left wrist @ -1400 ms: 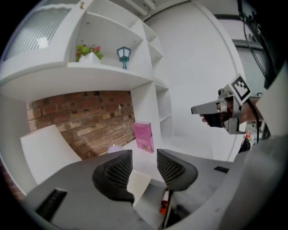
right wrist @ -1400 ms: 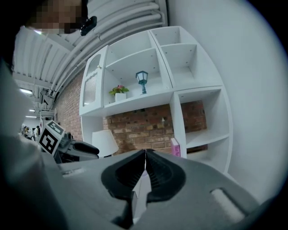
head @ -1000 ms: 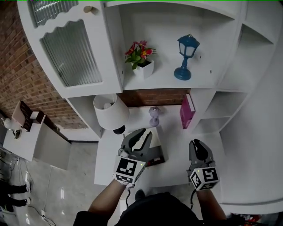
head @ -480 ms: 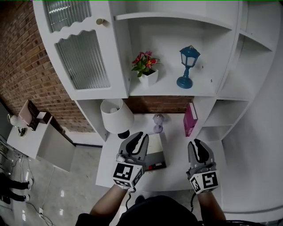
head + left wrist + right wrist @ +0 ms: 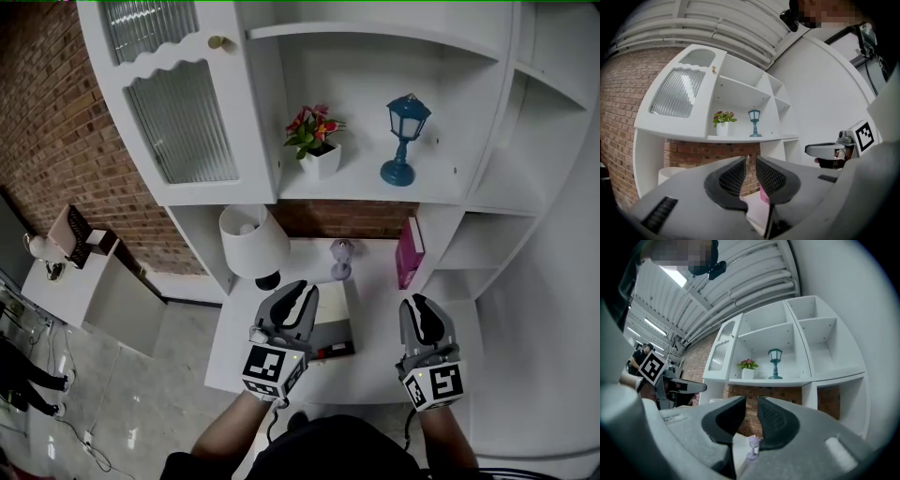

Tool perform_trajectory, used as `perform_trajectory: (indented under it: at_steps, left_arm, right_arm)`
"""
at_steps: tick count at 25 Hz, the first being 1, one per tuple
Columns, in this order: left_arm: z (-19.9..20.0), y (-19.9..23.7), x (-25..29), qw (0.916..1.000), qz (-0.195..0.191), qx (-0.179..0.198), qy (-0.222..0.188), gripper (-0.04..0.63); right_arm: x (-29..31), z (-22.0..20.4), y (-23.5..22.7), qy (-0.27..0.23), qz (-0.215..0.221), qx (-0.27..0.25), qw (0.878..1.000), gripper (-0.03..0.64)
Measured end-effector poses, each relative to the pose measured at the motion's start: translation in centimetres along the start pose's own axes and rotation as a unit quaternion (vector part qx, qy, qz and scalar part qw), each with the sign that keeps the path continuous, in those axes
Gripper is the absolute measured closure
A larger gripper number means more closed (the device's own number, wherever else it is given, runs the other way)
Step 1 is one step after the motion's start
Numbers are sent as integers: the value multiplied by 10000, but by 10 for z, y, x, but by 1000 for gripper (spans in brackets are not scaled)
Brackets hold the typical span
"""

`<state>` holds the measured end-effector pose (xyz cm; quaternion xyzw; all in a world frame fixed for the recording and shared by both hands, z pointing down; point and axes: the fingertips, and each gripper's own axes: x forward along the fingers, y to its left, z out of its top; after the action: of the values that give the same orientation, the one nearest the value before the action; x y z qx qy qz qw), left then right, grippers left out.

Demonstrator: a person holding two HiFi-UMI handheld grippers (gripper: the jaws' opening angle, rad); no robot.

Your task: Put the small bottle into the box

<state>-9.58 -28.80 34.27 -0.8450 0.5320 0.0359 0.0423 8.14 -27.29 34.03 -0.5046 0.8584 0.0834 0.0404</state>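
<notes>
A small purple bottle [image 5: 341, 258] stands at the back of the white desk [image 5: 375, 328], and shows in the right gripper view [image 5: 753, 446] just beyond the jaws. An open shallow box [image 5: 334, 326] lies on the desk, partly hidden under my left gripper [image 5: 300, 294]. That gripper hovers over the box's left side, shut and empty [image 5: 751, 165]. My right gripper [image 5: 419, 306] hangs over the desk's right part, apart from bottle and box. Its jaws stand almost together, with only a thin slit and nothing between them [image 5: 751, 405].
A white lamp [image 5: 253, 242] stands at the desk's back left and a pink box [image 5: 408, 251] leans at the back right. On the shelf above are a potted flower [image 5: 317, 145] and a blue lantern [image 5: 405, 139]. Brick wall and floor lie left.
The left gripper's jaws have come together over the box. Both grippers stay nearly in place, while the head view has shifted a little.
</notes>
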Motion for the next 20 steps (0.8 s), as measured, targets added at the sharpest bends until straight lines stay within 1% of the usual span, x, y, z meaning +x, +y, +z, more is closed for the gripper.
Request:
perform_trajectory:
  at_steps: [12,20]
  left_arm:
    - [-3,-7,2,9999,117,-8,57,529]
    - [-9,-11,1,9996,263,6,142,529]
  right_arm:
    - [-3,-2,-13,4,67,8,10000,552]
    - [0,-9,-16,21,257,117,9996,552]
